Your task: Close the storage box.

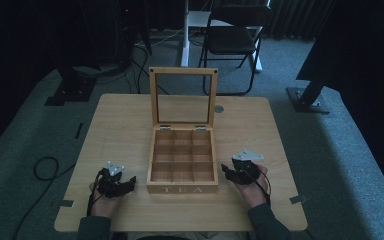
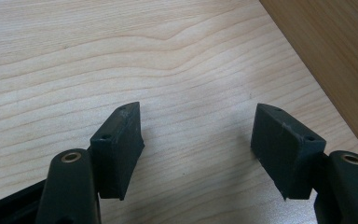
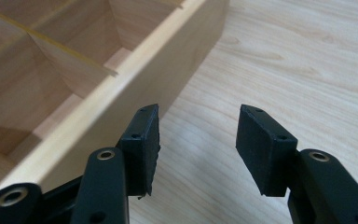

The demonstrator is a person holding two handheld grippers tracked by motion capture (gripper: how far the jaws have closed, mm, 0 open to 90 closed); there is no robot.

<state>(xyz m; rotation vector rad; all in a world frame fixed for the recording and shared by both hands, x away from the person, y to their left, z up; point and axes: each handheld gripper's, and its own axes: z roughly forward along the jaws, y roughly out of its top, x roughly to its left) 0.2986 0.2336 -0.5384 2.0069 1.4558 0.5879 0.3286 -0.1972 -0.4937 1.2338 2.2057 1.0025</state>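
Note:
A wooden tea box (image 1: 182, 161) marked "TEA" stands open at the table's middle, its glass-paned lid (image 1: 182, 97) upright and its compartments bare. My left gripper (image 1: 131, 180) rests on the table just left of the box, open with nothing between its jaws (image 2: 196, 140); the box's side wall (image 2: 335, 60) shows at the right of the left gripper view. My right gripper (image 1: 225, 169) sits just right of the box, open and holding nothing (image 3: 198, 140). The box's right wall (image 3: 135, 79) and its dividers lie beside the left jaw.
The light wooden table (image 1: 125, 130) has a small round fitting (image 1: 219, 108) behind the box. A black folding chair (image 1: 232, 40) and a white stand leg (image 1: 185, 35) are beyond the far edge. A black cable (image 1: 45, 170) loops on the carpet at the left.

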